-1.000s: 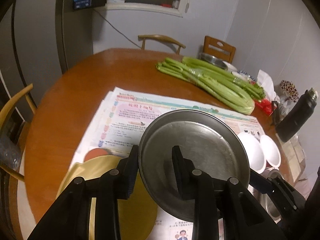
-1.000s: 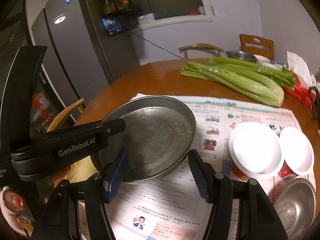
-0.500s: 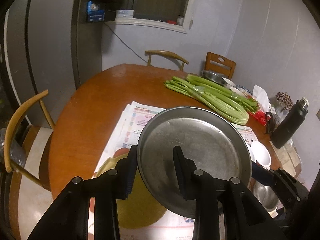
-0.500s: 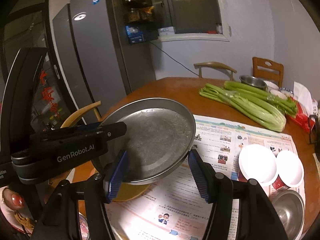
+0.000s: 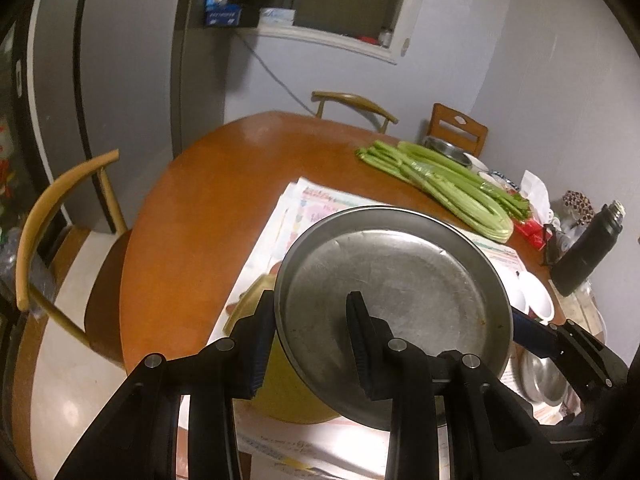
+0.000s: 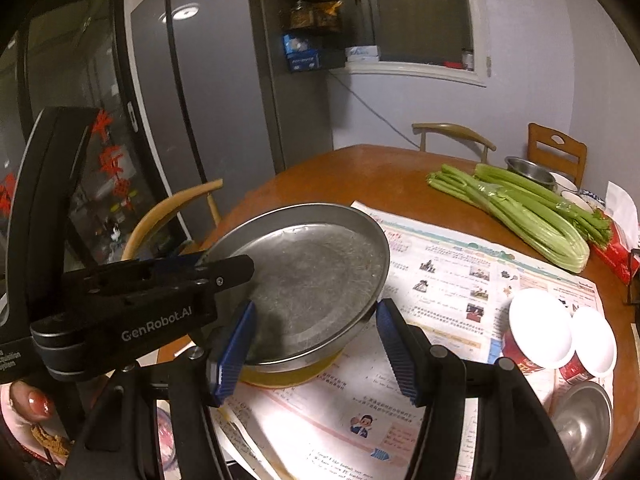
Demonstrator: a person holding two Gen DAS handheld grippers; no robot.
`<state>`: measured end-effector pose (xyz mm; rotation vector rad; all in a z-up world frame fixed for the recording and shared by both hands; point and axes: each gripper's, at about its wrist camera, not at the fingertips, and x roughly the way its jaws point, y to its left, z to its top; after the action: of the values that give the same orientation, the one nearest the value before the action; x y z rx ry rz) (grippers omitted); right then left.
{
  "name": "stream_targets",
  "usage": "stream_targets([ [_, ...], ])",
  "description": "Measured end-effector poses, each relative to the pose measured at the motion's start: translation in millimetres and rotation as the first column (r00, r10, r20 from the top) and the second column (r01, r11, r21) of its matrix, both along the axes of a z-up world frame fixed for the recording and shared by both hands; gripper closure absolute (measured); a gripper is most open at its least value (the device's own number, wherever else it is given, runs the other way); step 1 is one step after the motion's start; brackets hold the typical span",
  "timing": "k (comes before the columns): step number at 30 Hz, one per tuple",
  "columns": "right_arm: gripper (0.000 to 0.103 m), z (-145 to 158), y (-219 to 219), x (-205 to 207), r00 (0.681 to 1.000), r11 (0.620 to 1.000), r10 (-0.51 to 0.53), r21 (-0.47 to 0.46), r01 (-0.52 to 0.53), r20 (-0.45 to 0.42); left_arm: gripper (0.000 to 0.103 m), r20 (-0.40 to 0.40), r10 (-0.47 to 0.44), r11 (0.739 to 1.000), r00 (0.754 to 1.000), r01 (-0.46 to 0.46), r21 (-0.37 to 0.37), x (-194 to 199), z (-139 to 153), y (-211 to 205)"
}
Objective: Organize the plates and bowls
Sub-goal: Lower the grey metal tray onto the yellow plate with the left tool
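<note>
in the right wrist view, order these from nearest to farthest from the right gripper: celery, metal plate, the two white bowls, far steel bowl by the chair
1. metal plate: just ahead of the right gripper, toward its left finger.
2. white bowls: to the right, on the newspaper.
3. celery: farther back, right.
4. far steel bowl: behind the celery, at the table's far edge.

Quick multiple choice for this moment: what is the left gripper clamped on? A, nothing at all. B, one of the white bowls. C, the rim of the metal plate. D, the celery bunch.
C: in the left wrist view the left gripper has one finger outside and one inside the rim of the metal plate, which sits tilted above the yellow plate, while the right gripper is open.
</note>
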<state>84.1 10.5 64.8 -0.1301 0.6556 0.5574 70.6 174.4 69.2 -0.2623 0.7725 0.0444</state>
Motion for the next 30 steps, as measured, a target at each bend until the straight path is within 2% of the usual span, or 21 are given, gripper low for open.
stream_targets([
  [13,0.041,-48.8,25.0,16.8,0.994,0.997,0.036,-0.068,-0.043,-0.102,0.068,-0.105,0.037,0.999,0.994,-0.038,-0.012,12.2,-60.3,17.0],
  [19,0.041,-63.5,27.0,21.0,0.99,0.995,0.039,-0.081,-0.05,-0.133,0.068,-0.115,0.049,0.999,0.992,-0.047,0.022,16.4,-70.6,14.8],
  [30,0.041,-77.9,31.6,26.1,0.984,0.994,0.035,-0.101,-0.053,-0.175,0.068,-0.125,0.048,0.999,0.991,-0.047,0.01,19.5,-77.3,17.6],
])
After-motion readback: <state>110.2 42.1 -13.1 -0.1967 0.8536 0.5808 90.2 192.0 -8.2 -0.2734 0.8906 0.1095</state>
